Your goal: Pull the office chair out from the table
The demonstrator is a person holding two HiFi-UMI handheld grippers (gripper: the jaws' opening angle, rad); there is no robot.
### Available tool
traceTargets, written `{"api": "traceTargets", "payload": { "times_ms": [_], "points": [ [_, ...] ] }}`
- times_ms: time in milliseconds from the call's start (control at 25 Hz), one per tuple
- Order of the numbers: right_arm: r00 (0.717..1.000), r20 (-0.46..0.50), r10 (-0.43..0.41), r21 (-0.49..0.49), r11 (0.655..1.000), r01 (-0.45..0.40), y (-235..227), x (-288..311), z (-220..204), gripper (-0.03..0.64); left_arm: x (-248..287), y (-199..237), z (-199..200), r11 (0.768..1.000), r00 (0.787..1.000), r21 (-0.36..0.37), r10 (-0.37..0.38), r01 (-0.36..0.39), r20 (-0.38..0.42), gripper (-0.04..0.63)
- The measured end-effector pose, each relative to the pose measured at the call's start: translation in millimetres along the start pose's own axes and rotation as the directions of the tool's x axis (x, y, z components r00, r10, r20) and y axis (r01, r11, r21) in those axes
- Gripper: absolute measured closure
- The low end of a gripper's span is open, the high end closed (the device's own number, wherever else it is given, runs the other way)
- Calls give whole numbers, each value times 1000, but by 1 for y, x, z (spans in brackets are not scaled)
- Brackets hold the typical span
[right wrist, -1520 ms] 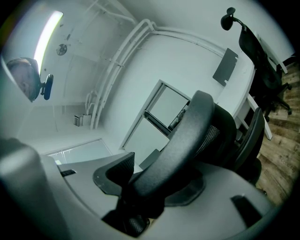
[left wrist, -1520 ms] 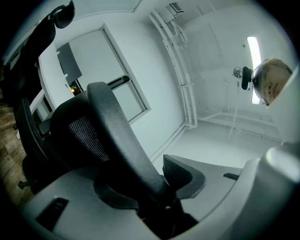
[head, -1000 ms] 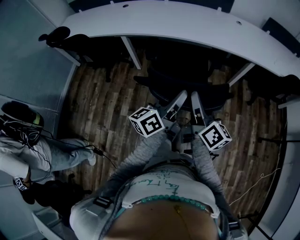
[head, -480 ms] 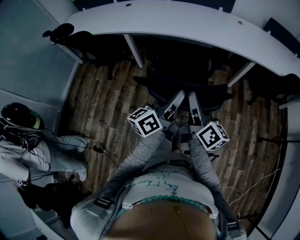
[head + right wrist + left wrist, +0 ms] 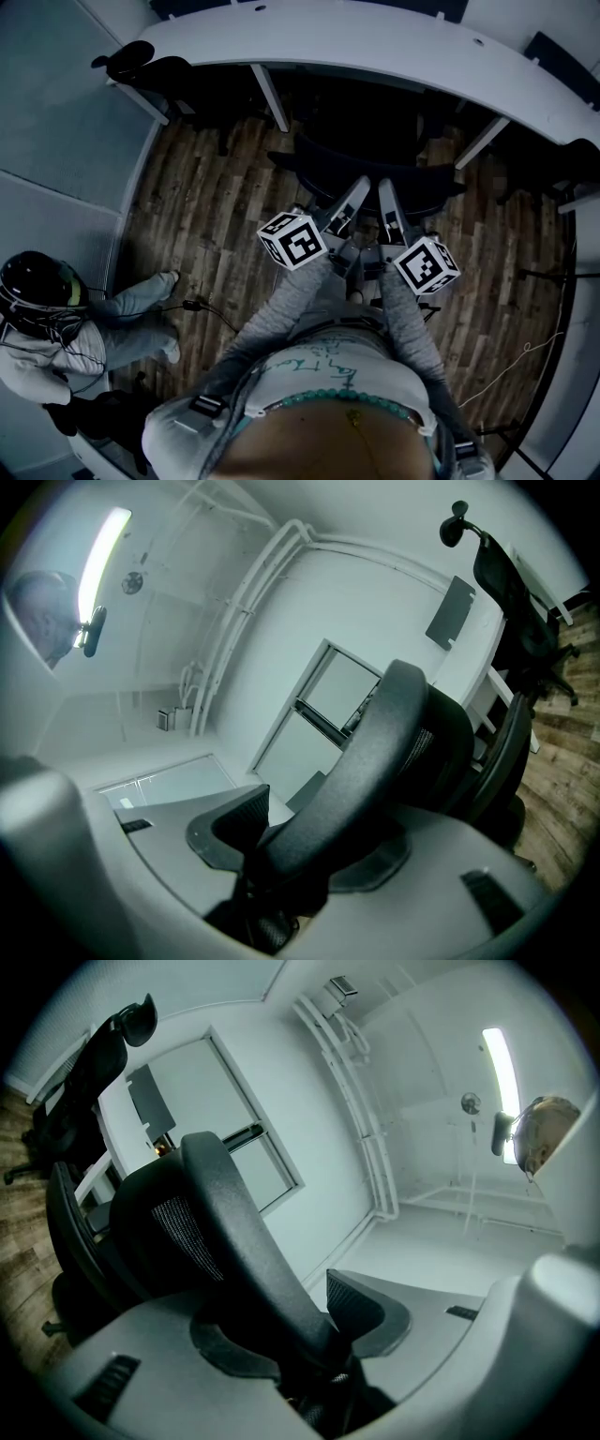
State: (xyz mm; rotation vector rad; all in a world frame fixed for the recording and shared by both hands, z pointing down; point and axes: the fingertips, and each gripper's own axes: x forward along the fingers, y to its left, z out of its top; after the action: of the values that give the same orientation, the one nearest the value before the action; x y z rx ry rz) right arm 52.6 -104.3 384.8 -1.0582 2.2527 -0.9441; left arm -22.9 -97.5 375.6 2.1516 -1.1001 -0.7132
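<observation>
Wood flooring ran under the curved white table at the far side, where the black office chair sat partly tucked beneath its near edge. The left gripper and right gripper each clamped the chair's top bar, side by side, probably so the pull would be even and straight.

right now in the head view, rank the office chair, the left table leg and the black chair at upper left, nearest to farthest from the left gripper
1. office chair, straight ahead, its top held in the left gripper.
2. left table leg, up and to the left.
3. black chair, far upper left.
</observation>
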Motion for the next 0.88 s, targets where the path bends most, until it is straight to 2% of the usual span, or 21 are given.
{"api": "traceTargets", "payload": {
  "times_ms": [880],
  "points": [
    [999, -29, 20, -7, 1000, -20, 20, -42, -16, 419, -40, -26, -17, 1000, 1000, 9, 2, -2, 29, 414]
  ]
}}
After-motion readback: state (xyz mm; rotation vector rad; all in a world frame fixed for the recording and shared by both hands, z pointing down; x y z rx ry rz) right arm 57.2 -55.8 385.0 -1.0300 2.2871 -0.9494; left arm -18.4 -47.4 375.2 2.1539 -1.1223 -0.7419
